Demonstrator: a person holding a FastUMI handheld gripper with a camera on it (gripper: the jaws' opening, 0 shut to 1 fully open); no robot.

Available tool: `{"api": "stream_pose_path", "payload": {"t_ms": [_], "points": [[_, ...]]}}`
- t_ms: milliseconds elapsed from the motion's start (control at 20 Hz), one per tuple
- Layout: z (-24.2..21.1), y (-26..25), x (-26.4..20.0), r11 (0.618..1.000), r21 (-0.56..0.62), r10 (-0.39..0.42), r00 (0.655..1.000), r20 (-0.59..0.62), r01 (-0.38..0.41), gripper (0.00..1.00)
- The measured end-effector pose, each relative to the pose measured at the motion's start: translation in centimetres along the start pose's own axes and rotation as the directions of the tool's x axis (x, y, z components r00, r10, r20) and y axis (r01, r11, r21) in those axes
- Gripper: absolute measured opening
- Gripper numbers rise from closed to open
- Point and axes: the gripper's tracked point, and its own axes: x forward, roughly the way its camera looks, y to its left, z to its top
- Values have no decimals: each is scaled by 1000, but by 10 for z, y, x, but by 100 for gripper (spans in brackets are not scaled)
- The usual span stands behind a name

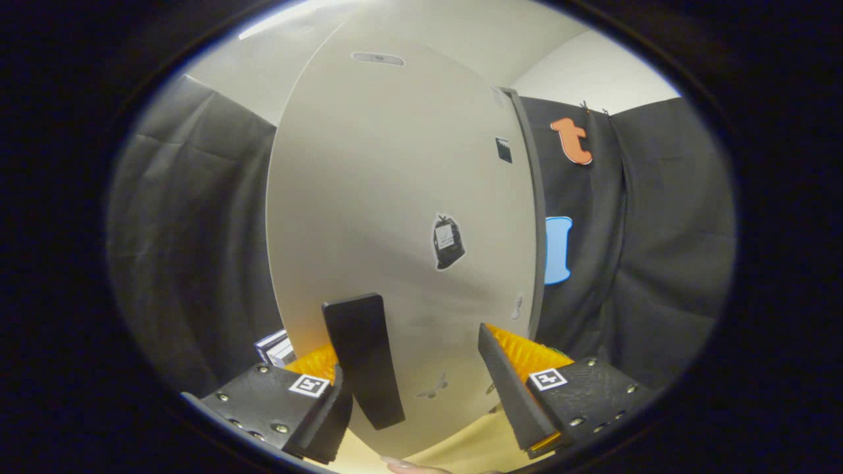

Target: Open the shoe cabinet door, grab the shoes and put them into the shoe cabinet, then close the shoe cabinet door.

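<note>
The shoe cabinet's pale beige door [395, 197] stands right in front of me, with a few small stickers on it. Its black bar handle [363, 359] runs up and down low on the door. My gripper [411, 352] is open and close to the door. The handle lies between the fingers, right beside the left finger [332, 411] and well apart from the right finger [510, 388]. Neither finger presses on it. A grey edge [535, 217] runs down the door's right side; I cannot tell whether the door is ajar.
Black cloth wall [645, 230] hangs on both sides of the cabinet. A small white and dark box [276, 349] sits low to the left of the door. A yellowish surface [467, 447] lies under the fingers, with a person's fingertip [405, 465] at its near edge.
</note>
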Motion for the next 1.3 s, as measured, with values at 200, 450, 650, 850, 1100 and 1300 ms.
{"api": "stream_pose_path", "payload": {"t_ms": [200, 450, 650, 850, 1100, 1300], "points": [[-1, 27, 27, 999, 8, 32, 999, 12, -32, 95], [-1, 54, 60, 998, 19, 63, 998, 29, -63, 97], [0, 66, 89, 999, 10, 51, 998, 44, -51, 99], [3, 73, 101, 999, -19, 44, 997, 67, -43, 99], [1, 73, 109, 1000, -27, 10, 996, 89, -7, 100], [-2, 71, 115, 999, -25, -21, 994, 104, 24, 100]]}}
